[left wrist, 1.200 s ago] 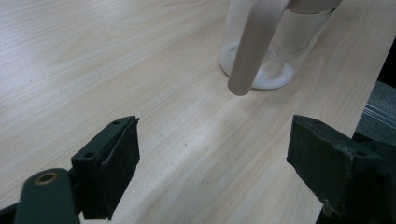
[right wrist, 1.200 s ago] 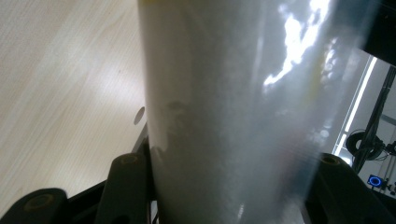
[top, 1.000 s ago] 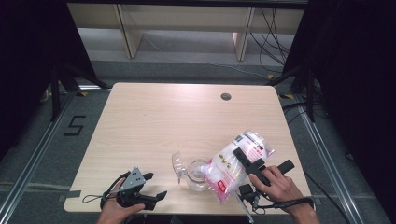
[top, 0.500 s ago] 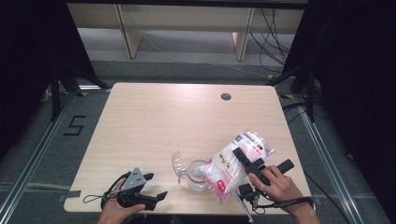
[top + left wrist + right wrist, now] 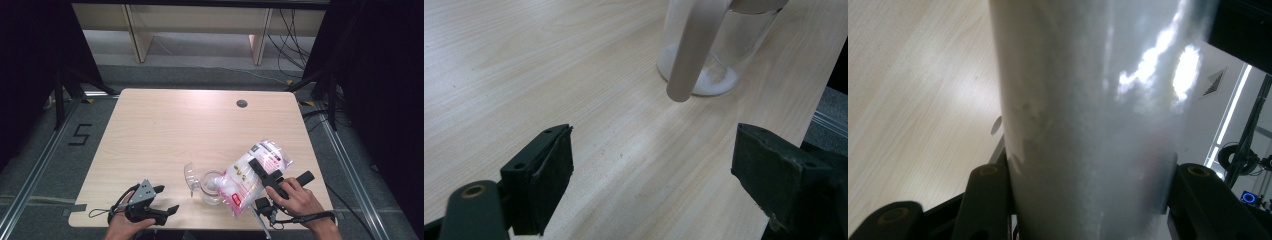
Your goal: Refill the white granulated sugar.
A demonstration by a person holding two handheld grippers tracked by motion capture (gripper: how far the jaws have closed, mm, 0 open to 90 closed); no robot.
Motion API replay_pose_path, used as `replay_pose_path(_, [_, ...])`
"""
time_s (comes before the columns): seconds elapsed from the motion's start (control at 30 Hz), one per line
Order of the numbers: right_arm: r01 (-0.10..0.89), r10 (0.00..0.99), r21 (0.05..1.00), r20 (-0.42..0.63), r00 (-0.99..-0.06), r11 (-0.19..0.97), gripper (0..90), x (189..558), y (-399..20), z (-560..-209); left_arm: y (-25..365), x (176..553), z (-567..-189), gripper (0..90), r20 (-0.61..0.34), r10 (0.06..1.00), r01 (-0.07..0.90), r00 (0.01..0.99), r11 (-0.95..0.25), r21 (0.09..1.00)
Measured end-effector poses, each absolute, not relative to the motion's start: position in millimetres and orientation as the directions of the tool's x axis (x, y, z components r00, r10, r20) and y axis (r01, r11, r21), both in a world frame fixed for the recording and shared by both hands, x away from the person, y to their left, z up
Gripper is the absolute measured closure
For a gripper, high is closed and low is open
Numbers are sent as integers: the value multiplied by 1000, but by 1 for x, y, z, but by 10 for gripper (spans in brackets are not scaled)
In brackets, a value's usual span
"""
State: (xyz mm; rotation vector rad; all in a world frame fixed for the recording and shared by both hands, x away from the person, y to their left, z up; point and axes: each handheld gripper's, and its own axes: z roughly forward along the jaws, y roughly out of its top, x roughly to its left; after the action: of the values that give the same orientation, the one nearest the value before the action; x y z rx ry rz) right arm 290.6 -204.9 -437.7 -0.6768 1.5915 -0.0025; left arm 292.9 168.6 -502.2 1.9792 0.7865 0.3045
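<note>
A: Where is the bag (image 5: 250, 175) seen?
B: At lower right of the high view, tilted over the jar (image 5: 212, 188) and clamped between the right gripper's (image 5: 264, 172) jaws.
A: And the left gripper (image 5: 169, 199)?
B: At lower left on the worktop (image 5: 180, 130), jaws spread wide, nothing held.

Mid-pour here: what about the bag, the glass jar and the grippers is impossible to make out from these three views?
- Clear plastic bag of white powder: its mouth, high view, hidden over the round glass jar; print too small to read.
- Jar rim, left gripper view: cut off by the top edge.
- Right gripper: jaw pads, right gripper view, hidden behind the bag.
- Left gripper: jaw gap too small in the high view.
</note>
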Motion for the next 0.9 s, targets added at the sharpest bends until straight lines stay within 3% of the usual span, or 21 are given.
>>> replay_pose_path(0.9, [-419, -428, -397, -903, 21, 817, 546, 291, -204, -439, 168, 292, -502, 165, -123, 647, 422, 752, -330, 844])
